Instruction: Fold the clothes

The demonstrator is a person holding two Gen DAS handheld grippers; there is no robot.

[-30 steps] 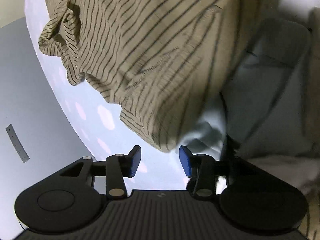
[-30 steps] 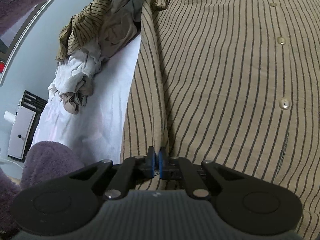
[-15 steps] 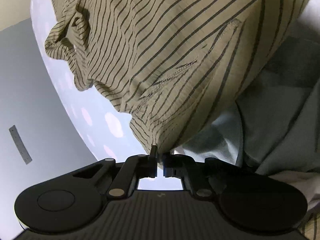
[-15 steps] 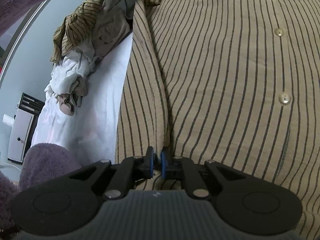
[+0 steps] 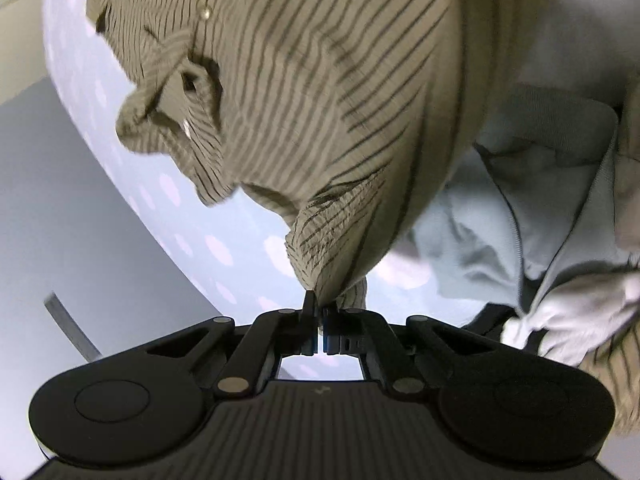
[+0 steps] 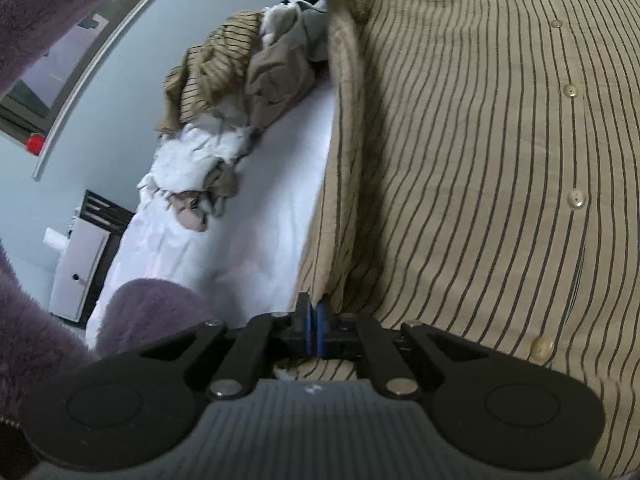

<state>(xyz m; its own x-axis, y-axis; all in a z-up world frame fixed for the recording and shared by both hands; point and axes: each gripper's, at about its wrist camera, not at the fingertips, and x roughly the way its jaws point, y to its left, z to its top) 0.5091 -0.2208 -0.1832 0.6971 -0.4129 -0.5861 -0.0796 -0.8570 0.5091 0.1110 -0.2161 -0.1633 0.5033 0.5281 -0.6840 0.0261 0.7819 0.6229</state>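
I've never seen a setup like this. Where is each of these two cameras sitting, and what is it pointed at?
Left wrist: rides behind the left claw, looking along its fingers at a bunched corner of the striped shirt they pinch, above a dotted sheet.
Right wrist: rides behind the right claw, facing the shirt's buttoned front, with a clothes pile and a purple fuzzy sleeve to the left.
Shared: the same striped shirt.

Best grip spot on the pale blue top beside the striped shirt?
Judging from the left wrist view, take the pale blue top at its dark-trimmed edge, coming from the bare sheet side. That seam stands up in a fold, and the striped shirt covers its far side.
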